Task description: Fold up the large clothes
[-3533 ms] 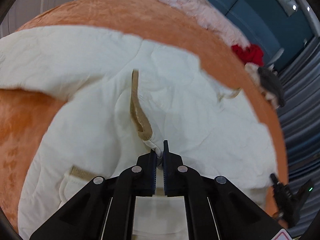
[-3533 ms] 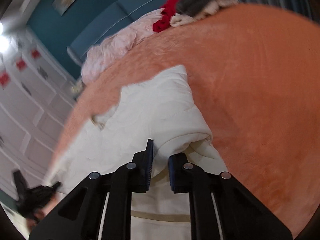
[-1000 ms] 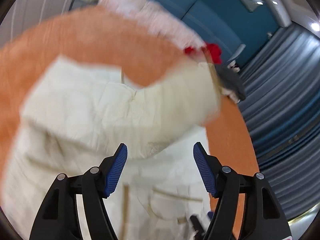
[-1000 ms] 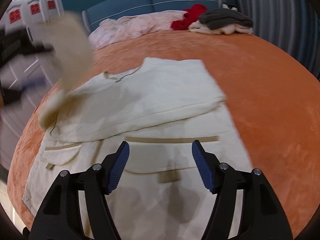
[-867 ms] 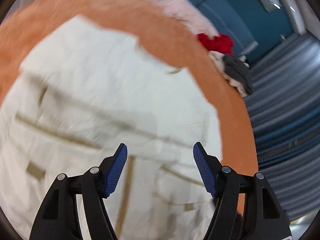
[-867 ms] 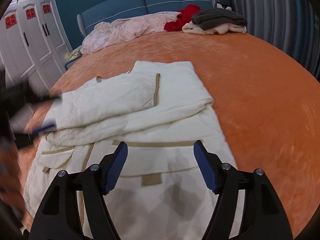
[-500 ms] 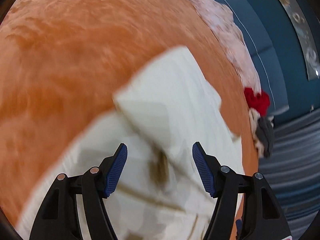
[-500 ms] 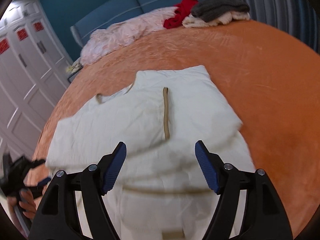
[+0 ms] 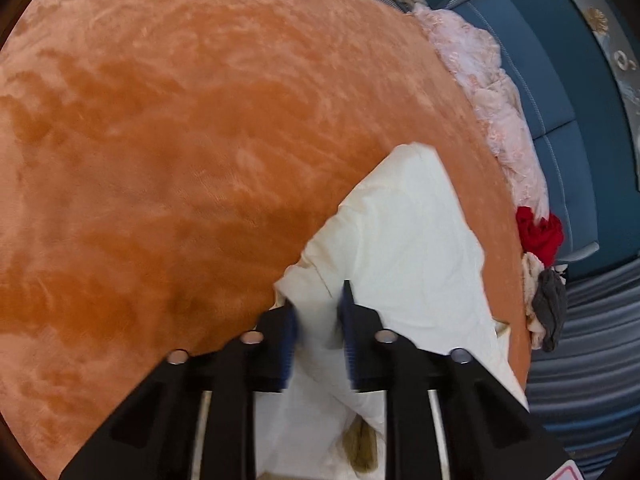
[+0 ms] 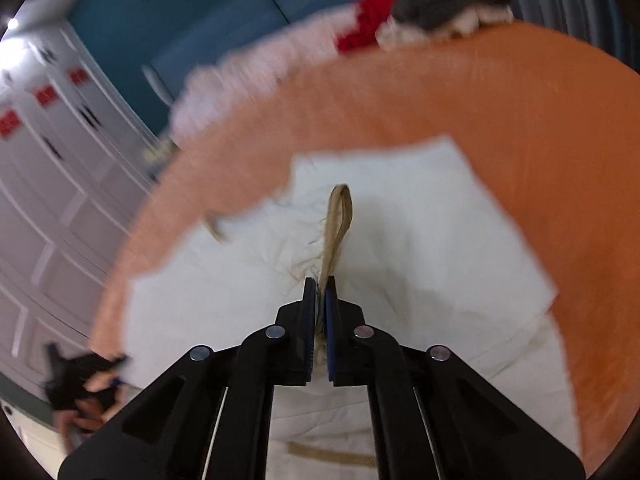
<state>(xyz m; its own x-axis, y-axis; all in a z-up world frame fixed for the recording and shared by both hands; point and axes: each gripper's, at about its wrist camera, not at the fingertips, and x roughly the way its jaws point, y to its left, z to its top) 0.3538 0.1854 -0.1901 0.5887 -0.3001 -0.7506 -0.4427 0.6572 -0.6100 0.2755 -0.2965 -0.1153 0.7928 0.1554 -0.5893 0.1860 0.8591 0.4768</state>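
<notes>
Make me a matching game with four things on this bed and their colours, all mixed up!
Things:
1. bedspread
2. big coat
3. crumpled cloth by the headboard
4. trim strip in the right gripper

Colours:
A. tan
B. red
C. orange
D. cream white

Pairs: 1-C, 2-D, 3-B, 4-A
</notes>
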